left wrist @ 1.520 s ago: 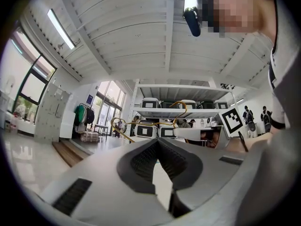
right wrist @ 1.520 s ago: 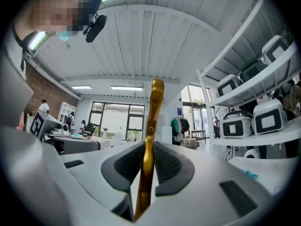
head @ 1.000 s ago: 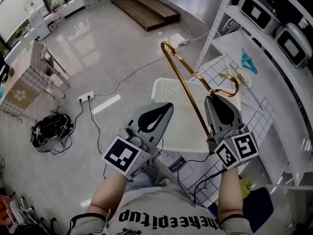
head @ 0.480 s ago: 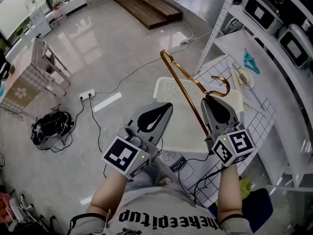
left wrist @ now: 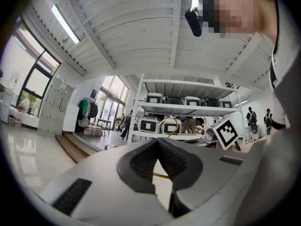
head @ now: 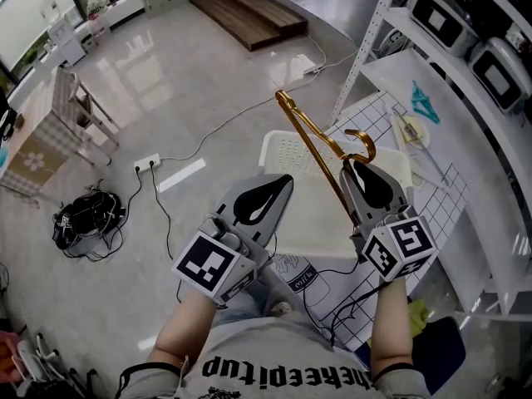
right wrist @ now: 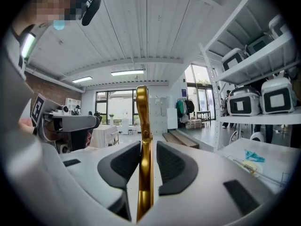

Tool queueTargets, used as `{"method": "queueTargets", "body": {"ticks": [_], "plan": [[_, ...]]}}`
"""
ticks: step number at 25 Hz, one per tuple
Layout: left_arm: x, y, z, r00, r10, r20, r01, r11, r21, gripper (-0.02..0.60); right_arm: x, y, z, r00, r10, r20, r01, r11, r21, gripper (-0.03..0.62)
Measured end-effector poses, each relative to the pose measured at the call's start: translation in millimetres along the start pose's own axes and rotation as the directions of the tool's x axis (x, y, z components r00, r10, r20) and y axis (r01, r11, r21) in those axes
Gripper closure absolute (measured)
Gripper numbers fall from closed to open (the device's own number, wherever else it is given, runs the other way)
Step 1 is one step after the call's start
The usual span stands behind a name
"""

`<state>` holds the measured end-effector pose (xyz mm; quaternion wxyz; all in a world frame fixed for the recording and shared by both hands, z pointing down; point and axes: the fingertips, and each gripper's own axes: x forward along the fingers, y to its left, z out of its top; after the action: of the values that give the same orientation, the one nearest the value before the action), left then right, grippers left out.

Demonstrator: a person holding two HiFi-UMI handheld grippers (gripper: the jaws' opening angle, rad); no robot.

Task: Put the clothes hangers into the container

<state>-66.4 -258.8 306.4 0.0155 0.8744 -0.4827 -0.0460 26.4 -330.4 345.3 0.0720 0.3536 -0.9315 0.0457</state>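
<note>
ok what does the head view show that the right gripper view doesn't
Only the head view: the white container under the gold hanger, that hanger's hook, and a cable bundle on the floor. Only the right gripper view: a gap between hanger and one pad of the right gripper, whose jaws have just been opening. Both: the hanger, right gripper and shelf.

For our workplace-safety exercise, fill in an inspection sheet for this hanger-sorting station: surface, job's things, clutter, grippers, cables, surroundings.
Surface: grid-patterned mat with small items.
Job's things: gold hanger over the white container.
Clutter: teal object on the mat.
Grippers: left gripper shut, empty; right gripper, fingers have just been opening, hanger between them, not pinched.
Cables: white cable and power strip on the floor; black bundle nearby.
Surroundings: shelving with white devices; wooden platform.
</note>
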Motion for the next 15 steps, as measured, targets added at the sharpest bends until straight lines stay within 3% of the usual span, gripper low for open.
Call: {"method": "queueTargets", "body": {"ticks": [6,9,15], "plan": [[-1.4,-3.7,1.5,1.0,-0.009,0.003,0.009,1.0,0.002,0.56,-9.7,1.5,6.8,1.0,0.027,0.014,-0.027,1.0,-0.007,0.455],[-1.3,-6.0,2.1,1.0,-0.016,0.005,0.016,1.0,0.004,0.56,-13.3,3.3,7.6,0.999,0.044,-0.005,-0.044,0.999,-0.031,0.408],[-1.8,-12.5,4.0,1.0,-0.027,0.01,0.027,1.0,0.006,0.56,-25.7,0.1,11.3,0.999,0.034,0.004,-0.034,0.999,-0.023,0.411]]}}
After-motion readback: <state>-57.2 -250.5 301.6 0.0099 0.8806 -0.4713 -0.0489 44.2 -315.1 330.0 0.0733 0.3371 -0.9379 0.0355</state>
